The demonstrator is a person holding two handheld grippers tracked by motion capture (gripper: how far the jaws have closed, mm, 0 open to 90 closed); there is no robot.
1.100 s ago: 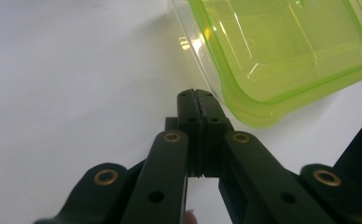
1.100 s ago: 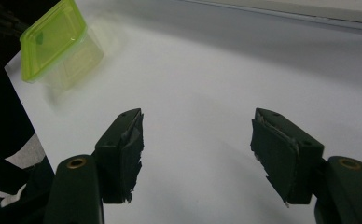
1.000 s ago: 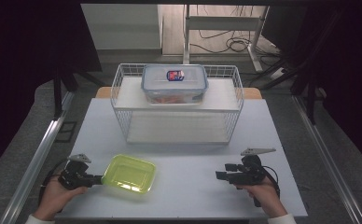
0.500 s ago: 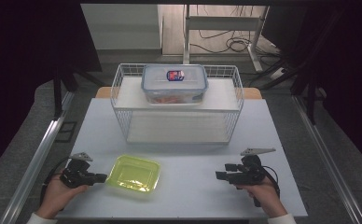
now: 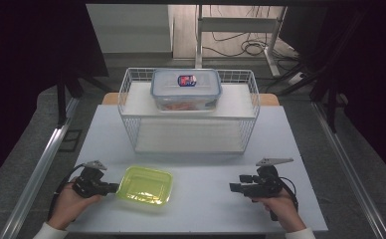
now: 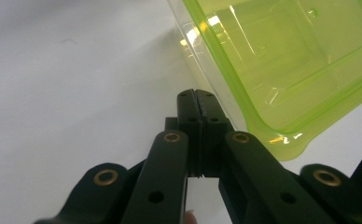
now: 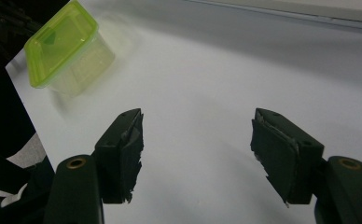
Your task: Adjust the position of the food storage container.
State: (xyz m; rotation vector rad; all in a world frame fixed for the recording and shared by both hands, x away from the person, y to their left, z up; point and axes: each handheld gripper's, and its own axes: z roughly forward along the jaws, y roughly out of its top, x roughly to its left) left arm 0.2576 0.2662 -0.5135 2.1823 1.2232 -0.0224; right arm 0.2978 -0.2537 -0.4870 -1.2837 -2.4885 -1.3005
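Note:
A yellow-green translucent container [image 5: 145,185] sits open side up on the white table, near its front left. My left gripper [image 5: 115,188] lies just left of it, jaws shut with nothing between them. In the left gripper view its tips [image 6: 198,95] rest against the container's clear wall [image 6: 281,60]. My right gripper [image 5: 232,187] is at the front right, pointing left, open and empty. In the right gripper view its jaws [image 7: 198,135] stand wide over bare table, with the container [image 7: 60,44] far off at the upper left.
A white wire rack [image 5: 191,134] stands across the back half of the table [image 5: 206,214]. On its top shelf rests a clear lidded box [image 5: 186,88] with a blue rim and a label. Bare tabletop lies between the two grippers.
My left gripper has edged right against the green container, which has shifted slightly right with it. The right gripper has stayed put.

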